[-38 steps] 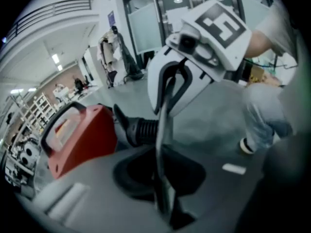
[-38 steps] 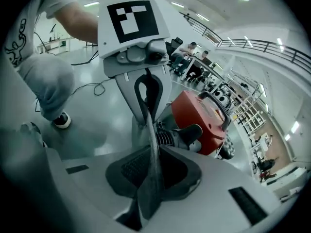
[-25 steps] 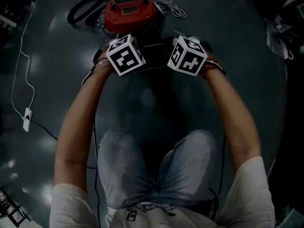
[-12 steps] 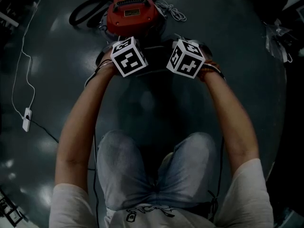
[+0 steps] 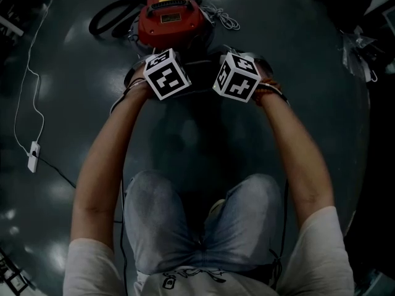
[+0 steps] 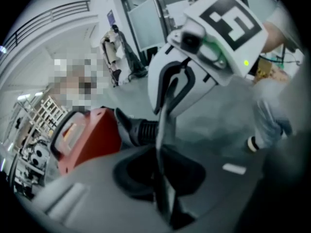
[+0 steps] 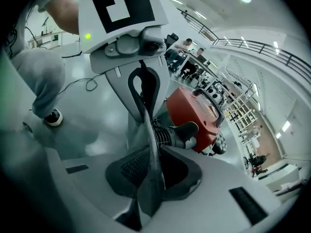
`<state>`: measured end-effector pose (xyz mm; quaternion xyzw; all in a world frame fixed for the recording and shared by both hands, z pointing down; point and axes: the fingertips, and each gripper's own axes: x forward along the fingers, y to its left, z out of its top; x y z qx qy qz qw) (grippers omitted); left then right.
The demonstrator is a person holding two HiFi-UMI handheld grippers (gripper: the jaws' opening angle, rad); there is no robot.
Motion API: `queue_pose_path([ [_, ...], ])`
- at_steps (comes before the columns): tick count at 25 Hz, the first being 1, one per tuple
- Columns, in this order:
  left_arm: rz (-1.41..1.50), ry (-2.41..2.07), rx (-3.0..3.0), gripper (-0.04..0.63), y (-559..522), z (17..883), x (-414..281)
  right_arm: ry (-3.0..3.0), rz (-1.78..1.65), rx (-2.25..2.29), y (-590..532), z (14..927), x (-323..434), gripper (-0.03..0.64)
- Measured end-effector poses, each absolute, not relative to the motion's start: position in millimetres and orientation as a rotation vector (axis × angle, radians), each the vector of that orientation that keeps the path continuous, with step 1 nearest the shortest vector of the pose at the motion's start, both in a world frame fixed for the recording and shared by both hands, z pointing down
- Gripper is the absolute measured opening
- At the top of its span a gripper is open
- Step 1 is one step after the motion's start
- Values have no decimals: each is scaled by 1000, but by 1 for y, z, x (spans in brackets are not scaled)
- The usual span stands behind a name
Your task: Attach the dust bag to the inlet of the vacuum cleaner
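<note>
The red vacuum cleaner (image 5: 170, 20) stands on the dark floor just beyond my hands. Its black ribbed inlet (image 7: 177, 135) points toward me, and it shows too in the left gripper view as a ribbed inlet (image 6: 141, 129). The dust bag (image 5: 201, 82) is dark and hangs between both grippers. In each gripper view it appears edge-on as a thin dark sheet (image 6: 163, 130), (image 7: 150, 149). My left gripper (image 6: 163, 200) is shut on one side of it and my right gripper (image 7: 148, 191) on the other. From above, the marker cubes of the left gripper (image 5: 165, 73) and right gripper (image 5: 237, 74) hide the jaws.
A black hose (image 5: 111, 14) curls left of the vacuum and a white cord (image 5: 225, 17) lies to its right. A white cable leads to a power strip (image 5: 34, 156) at the left. My knees are below the grippers. People and shelving stand far off in the hall.
</note>
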<state>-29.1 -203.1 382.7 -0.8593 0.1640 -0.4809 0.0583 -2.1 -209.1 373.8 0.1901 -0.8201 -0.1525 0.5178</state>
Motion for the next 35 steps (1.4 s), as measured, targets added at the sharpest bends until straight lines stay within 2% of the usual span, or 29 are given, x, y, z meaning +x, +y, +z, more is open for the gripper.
queue_pose_path([
  [7,-1537,396,-2446,35,-214,377,-13,-2095,-173,574,-218,378,14,49],
  [14,-1465,499,-2643,34,-219,378,-23,-1976,-345,476,-222,374,7,54],
  [21,-1572,360,-2427,37,-222,376,-7,-2169,-72,624,-226,380,20,54],
  [29,-1366,492,-2731,31,-222,378,-17,-1913,-410,422,-230,372,8,55],
  [35,-1549,370,-2477,34,-230,377,-3,-2111,-167,572,-236,378,24,55],
])
